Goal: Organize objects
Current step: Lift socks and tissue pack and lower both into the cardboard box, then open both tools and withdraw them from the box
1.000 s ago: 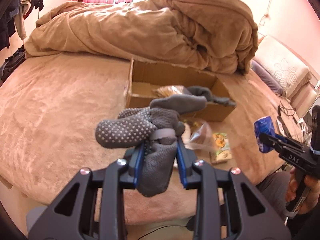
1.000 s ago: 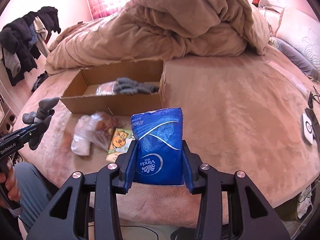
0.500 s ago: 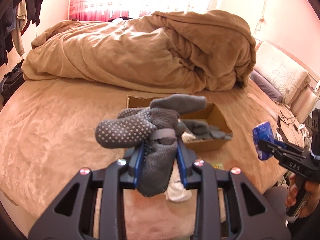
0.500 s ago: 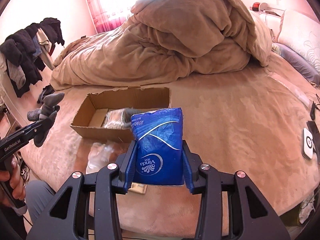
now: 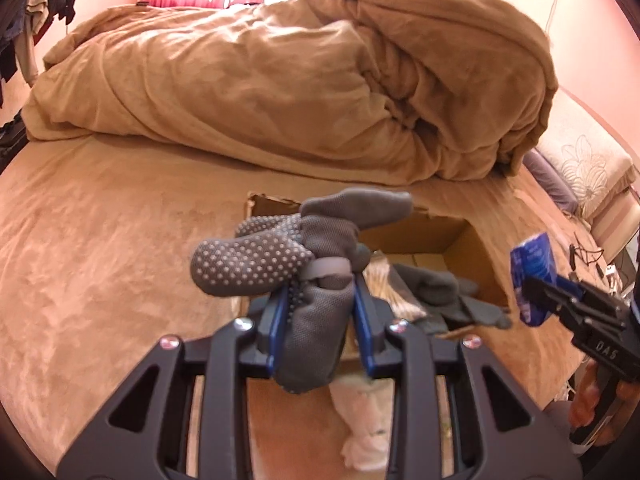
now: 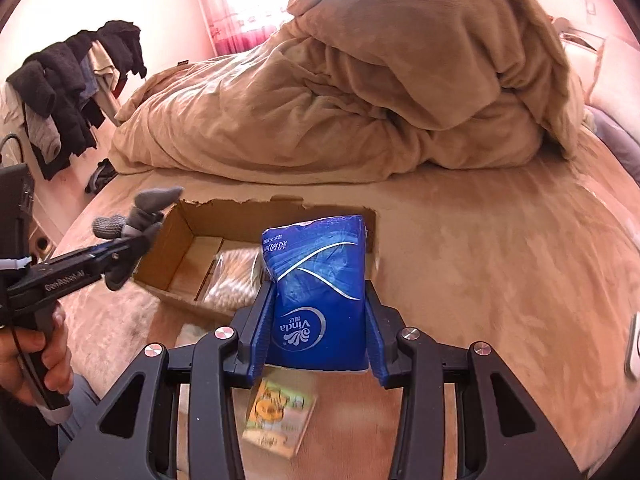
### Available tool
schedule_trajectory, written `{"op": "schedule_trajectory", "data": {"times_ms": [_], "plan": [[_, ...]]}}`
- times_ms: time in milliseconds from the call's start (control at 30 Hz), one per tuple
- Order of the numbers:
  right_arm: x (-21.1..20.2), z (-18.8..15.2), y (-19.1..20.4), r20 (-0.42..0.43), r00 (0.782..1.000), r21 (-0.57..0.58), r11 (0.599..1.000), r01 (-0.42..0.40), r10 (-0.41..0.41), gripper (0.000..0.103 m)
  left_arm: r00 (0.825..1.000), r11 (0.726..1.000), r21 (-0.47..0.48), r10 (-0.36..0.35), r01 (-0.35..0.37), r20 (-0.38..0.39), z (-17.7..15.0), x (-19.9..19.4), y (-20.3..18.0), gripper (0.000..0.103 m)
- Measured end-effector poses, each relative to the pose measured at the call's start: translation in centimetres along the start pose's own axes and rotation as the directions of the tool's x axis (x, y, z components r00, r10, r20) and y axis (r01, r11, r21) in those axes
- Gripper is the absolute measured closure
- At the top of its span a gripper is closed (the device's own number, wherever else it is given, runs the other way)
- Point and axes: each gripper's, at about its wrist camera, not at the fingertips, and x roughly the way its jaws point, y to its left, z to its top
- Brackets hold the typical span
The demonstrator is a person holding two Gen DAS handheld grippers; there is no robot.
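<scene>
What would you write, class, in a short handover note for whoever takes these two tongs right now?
Left tongs: shut on grey socks, held above the bed.
Right tongs: shut on a blue tissue pack.
Cardboard box on the bed already holds a clear packet and grey socks.
Left to do: put both held items into the box, then the white bag and snack packet lying in front of it.
</scene>
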Motion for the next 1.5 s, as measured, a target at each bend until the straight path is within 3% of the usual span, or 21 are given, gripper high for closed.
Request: {"op": "schedule_trajectory", "data": {"times_ms": [200, 333, 567, 700, 767, 900, 1200, 1500], "plan": [[3.2, 1.7, 0.0, -0.01, 1.0, -0.021, 1.0, 0.002, -0.002, 0.06, 0.995, 0.999, 0.014, 0.053, -0.052, -0.084, 1.0, 3.4, 0.1, 0.069], [5.1, 2.3, -0.3, -0.025, 1.0, -0.015, 1.0, 0.003, -0.003, 0.06, 0.992, 0.997, 0.001, 0.082, -0.082, -0.099, 1.1, 4.6, 0.3, 0.065], [6.8, 1.8, -0.9, -0.048, 0.999, 0.019, 1.0, 0.003, -0.002, 0.057, 0.994, 0.999, -0.018, 0.039, -0.041, -0.107, 0.6, 4.9, 0.7, 0.064], [7.3, 1.9, -0.8, -0.052, 0.999, 0.03, 1.0, 0.002, 0.0, 0.037, 0.995, 0.999, -0.023, 0.025, -0.027, -0.095, 0.6, 4.0, 0.7, 0.064], [7.4, 2.0, -1.0, -0.05, 0.999, 0.048, 0.999, 0.003, -0.001, 0.036, 0.996, 0.999, -0.024, 0.028, -0.03, -0.088, 0.5, 3.3, 0.7, 0.061], [6.3, 2.2, -1.3, -0.027, 0.999, 0.083, 0.996, 0.023, -0.021, 0.036, 0.998, 0.999, -0.041, 0.006, -0.009, -0.059, 0.3, 1.5, 0.7, 0.043], [1.9, 1.8, -0.3, 0.002, 0.999, 0.068, 0.997, 0.043, -0.043, 0.036, 1.0, 0.999, -0.036, 0.022, -0.021, 0.014, 0.0, -4.4, 0.4, 0.035], [-2.9, 0.2, 1.0, 0.024, 0.999, 0.058, 0.997, 0.046, -0.047, 0.036, 0.999, 1.0, -0.029, 0.009, -0.008, 0.042, -1.8, -8.5, -0.3, 0.035]]}}
